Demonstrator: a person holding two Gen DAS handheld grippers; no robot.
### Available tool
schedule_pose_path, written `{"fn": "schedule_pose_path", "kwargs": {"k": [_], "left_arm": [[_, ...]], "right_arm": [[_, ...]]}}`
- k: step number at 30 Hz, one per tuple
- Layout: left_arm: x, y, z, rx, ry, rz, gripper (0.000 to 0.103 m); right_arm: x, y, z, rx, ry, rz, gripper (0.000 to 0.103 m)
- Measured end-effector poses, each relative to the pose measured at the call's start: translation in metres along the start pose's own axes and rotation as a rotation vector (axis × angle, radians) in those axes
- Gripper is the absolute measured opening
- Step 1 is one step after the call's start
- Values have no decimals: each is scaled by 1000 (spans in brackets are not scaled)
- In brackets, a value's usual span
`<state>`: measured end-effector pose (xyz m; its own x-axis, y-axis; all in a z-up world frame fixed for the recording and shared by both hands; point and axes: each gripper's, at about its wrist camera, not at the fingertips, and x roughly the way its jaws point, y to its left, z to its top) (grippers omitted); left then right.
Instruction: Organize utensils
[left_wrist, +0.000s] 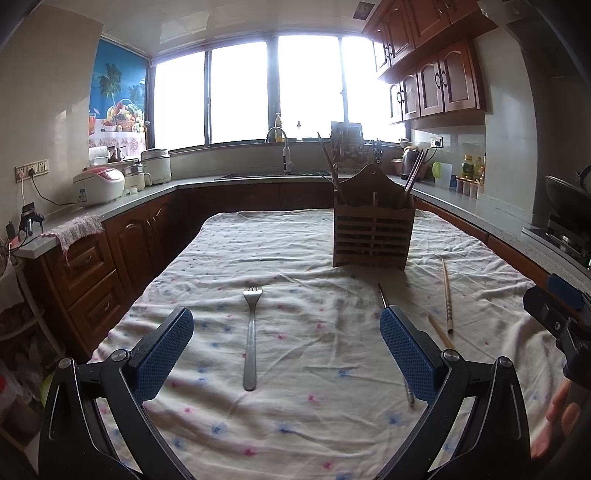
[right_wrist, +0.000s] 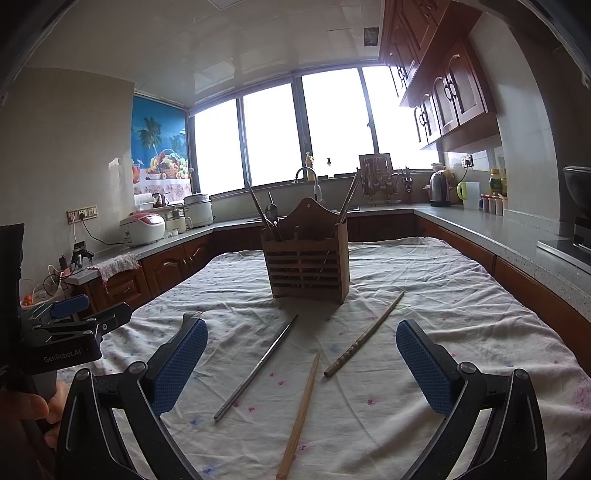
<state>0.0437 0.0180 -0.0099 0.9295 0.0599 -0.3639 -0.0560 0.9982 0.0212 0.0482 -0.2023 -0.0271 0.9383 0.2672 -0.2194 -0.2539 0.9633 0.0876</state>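
Observation:
A metal fork (left_wrist: 250, 339) lies on the flowered tablecloth (left_wrist: 295, 424), tines pointing away, centred between the fingers of my open left gripper (left_wrist: 286, 352). A wooden slatted utensil holder (left_wrist: 373, 229) stands further back with chopsticks and a spoon in it. In the right wrist view the holder (right_wrist: 308, 254) is straight ahead. A metal chopstick (right_wrist: 258, 365), a pale bamboo chopstick (right_wrist: 300, 417) and a darker carved chopstick (right_wrist: 364, 334) lie on the cloth between the fingers of my open right gripper (right_wrist: 301, 363), which holds nothing.
Grey counters run around the table on three sides, with rice cookers (left_wrist: 99, 184) at left, a sink tap (left_wrist: 284, 147) at the back, a kettle (right_wrist: 439, 188) and a stove (left_wrist: 569, 229) at right. A hand holding the other gripper (right_wrist: 55, 332) shows at the left edge.

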Motion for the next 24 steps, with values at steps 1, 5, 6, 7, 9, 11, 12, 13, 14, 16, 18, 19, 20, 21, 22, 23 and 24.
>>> {"fn": "schedule_pose_path", "kwargs": {"k": [1,5,6,7,9,11,12,13,14,16,18,19,20,21,22,23,24], "left_arm": [[0,0,0,0,1,-2,103],[0,0,0,-1,2,-3,103],[0,0,1,-2,2,-4,103],[0,0,1,-3,3,-8,103],[0,0,1,-4,4,-9,103],[0,-1,1,-1,2,-8,103],[0,-2,1,-1,1,-8,103],[0,-2,1,-1,1,-8,103],[0,-2,1,-1,1,-10,103],[0,-2,1,-1,1,-11,103],[0,-2,1,-1,2,-15,103],[0,-2,1,0,2,-14,103],[0,-2,1,0,2,-15,103],[0,-2,1,0,2,-15,103],[0,-2,1,0,2,-14,103],[0,-2,1,-1,3,-15,103],[0,-2,1,-1,2,-16,103]], "right_arm": [[0,0,0,0,0,0,103],[0,0,0,0,1,0,103],[0,0,0,0,1,0,103],[0,0,0,1,-1,1,103],[-1,0,0,1,-3,0,103],[-1,0,0,2,-4,1,103],[-1,0,0,2,-4,1,103],[-1,0,0,2,-4,0,103],[-1,0,0,2,-3,0,103],[-1,0,0,2,-4,0,103],[-1,0,0,2,-6,0,103],[-1,0,1,1,-7,0,103],[0,0,1,1,-7,0,103],[0,0,1,0,-7,0,103],[0,0,2,0,-7,0,103],[0,1,2,1,-7,0,103],[0,1,2,1,-7,0,103]]}}
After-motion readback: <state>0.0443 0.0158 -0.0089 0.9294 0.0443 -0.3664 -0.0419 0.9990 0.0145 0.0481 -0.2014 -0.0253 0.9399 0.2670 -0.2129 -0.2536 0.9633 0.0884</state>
